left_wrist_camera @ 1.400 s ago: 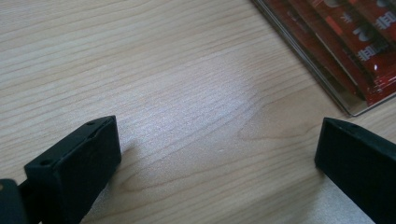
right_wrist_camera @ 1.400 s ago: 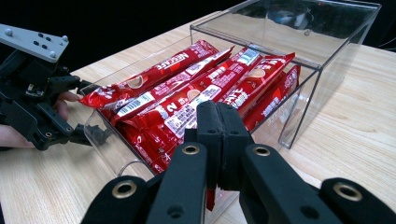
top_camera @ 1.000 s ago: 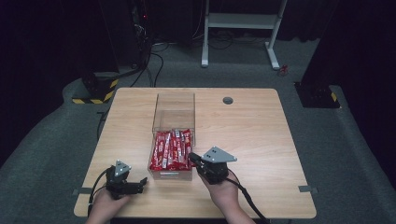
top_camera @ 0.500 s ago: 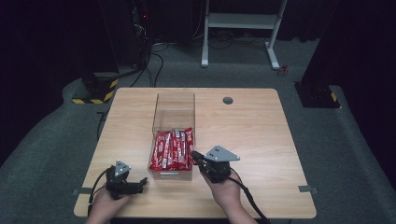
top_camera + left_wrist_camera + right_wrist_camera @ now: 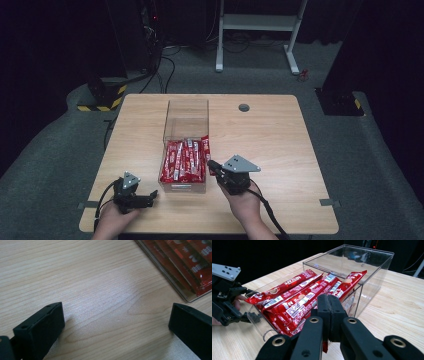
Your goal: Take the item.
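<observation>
High view: the pale wood-grain table [image 5: 280,150] carries 1 clear, straight-walled plastic box [image 5: 186,117], its near half packed with glossy red coffee-stick sachets [image 5: 186,160], long and flat with crimped ends. Since a second ago the right gripper [image 5: 212,165] has crept slightly along the box's near right corner, while the left gripper [image 5: 150,197] has kept its place on the bare wood near the box's front left.

In the right gripper view the 2 black jaws are pressed together, and a sliver of red foil shows beneath them, so they seem to pinch the end of 1 sachet [image 5: 325,347] at the box's rim; I judge a lift-out is starting. In the left gripper view the matte, blocky jaws stand wide apart with nothing between them.
</observation>
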Demonstrator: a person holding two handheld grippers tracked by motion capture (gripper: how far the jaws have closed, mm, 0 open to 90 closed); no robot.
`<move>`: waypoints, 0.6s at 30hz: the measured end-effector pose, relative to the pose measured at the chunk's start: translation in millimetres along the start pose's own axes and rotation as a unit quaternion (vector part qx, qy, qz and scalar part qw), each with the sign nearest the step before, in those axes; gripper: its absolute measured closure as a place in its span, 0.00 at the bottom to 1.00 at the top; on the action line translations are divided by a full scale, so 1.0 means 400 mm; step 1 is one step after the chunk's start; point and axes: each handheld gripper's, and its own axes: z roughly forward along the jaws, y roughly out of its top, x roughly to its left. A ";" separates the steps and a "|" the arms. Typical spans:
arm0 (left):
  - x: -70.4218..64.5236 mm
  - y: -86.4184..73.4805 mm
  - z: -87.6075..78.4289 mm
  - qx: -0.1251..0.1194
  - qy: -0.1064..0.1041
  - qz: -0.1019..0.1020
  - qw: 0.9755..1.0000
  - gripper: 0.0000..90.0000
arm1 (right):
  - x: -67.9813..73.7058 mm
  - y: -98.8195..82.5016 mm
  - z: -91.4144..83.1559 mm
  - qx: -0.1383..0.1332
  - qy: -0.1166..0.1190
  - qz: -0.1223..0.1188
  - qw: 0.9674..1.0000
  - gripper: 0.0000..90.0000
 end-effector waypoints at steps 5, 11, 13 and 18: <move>0.000 0.000 0.000 0.000 0.000 0.000 1.000 0.01 | -0.007 0.000 -0.004 -0.001 -0.004 0.002 1.000 1.00; 0.000 0.000 0.000 0.000 0.000 0.000 1.000 0.01 | -0.018 0.000 -0.008 -0.002 -0.010 0.006 1.000 1.00; 0.000 0.000 0.000 0.000 0.000 0.000 1.000 0.01 | -0.022 -0.001 -0.010 -0.003 -0.013 0.007 1.000 1.00; 0.000 0.000 0.000 0.000 0.000 0.000 1.000 0.01 | -0.033 -0.002 -0.012 -0.003 -0.021 0.007 1.000 1.00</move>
